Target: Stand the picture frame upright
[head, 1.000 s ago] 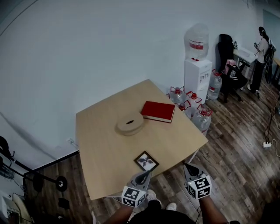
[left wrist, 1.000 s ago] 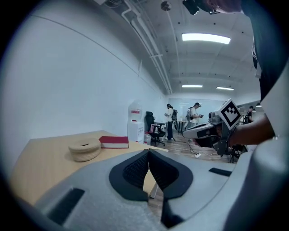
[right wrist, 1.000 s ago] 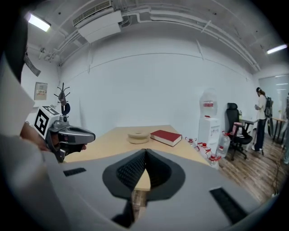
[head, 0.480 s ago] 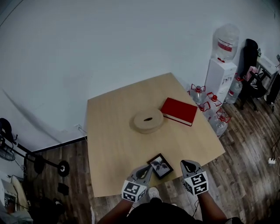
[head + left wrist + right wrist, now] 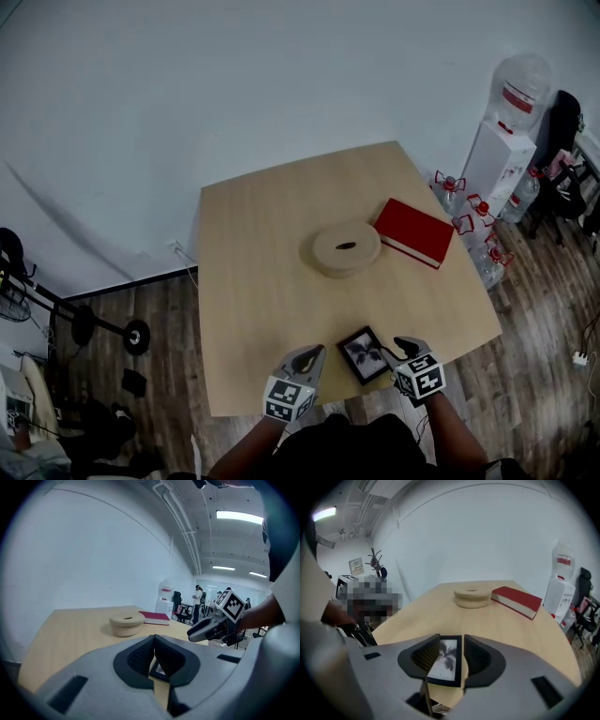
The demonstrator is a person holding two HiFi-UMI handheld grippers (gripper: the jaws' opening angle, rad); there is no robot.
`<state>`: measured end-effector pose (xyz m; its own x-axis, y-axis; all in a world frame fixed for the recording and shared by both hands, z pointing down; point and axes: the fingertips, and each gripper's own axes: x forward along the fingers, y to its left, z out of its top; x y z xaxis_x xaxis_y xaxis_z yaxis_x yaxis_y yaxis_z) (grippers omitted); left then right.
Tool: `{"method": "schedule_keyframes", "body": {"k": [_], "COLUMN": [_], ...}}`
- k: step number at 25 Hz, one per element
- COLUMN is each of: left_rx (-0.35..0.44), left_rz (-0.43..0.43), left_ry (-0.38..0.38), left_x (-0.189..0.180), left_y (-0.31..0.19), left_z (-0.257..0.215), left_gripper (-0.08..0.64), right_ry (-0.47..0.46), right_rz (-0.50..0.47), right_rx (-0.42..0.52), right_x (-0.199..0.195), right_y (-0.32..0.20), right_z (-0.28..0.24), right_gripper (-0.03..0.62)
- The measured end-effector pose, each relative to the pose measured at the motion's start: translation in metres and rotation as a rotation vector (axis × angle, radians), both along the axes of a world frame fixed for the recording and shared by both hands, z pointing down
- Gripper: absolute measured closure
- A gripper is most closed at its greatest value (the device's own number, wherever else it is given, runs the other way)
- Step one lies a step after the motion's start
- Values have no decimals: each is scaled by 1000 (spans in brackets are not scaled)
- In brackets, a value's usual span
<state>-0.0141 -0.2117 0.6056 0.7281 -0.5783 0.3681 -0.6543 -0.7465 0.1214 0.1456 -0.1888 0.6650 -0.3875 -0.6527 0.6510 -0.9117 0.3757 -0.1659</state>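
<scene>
Probably light and stiff, the picture frame [image 5: 365,354] lies flat between the just-opened jaws of our right tool [image 5: 402,348]; we'd grip its rim.

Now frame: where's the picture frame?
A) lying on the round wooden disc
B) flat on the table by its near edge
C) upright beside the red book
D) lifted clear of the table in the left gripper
B: the picture frame lies flat on the table near its front edge, right by the right gripper, whose jaws have just been opening and stand apart with the frame showing in the gap.
</scene>
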Motion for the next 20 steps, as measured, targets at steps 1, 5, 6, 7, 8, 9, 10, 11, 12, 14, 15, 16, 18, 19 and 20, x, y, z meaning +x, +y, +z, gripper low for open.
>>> {"method": "schedule_keyframes", "body": {"k": [1,5,6,7,8,9,10,11,12,14,15,16,18,19,20], "left_rx": [-5,-19,-23,-29,-36,-44,-52,-59,-65,-76,-81,-85,-89,-90,-91], "left_rz": [-12,-56,-64,-71,-78,-85,-92,-100,-107,-127,-137,-146,-161,-169,-177], "left_ry": [-3,-8,-6,-5,-3,-2,0,2,4,5,5,6,2,-1,-4], "left_x": [-9,-33,-37,-40,-41,-42,-42,-42,-42,-45,-46,-47,-49,-50,-51], "left_y": [-5,-14,-15,-15,-14,-13,-10,-7,-5,-2,-2,-3,-4,-5,-6], "left_z": [4,11,13,15,18,20,22,23,25,28,29,30,31,32,33], "left_gripper": [560,560,560,560,560,560,559,560,560,560,560,559,560,560,560], "right_ry": [-3,4,3,-3,-9,-9,-2,7,11,10,11,15,22,23,24], "right_rz": [-4,-27,-29,-29,-31,-37,-45,-51,-56,-64,-69,-75,-86,-92,-98], "right_rx": [-25,-125,-145,-163,-180,-197,-212,-224,-233,-252,-262,-270,-280,-286,-292], "right_x": [-5,-16,-16,-17,-17,-17,-16,-14,-13,-12,-11,-11,-10,-11,-11], "right_y": [-2,-4,-5,-7,-8,-10,-10,-10,-12,-14,-16,-18,-22,-23,-24], "right_z": [9,43,51,60,68,75,81,86,90,98,101,102,105,107,109], "right_gripper": [435,416,414,414,415,416,414,414,414,415,414,416,416,416,416]}}
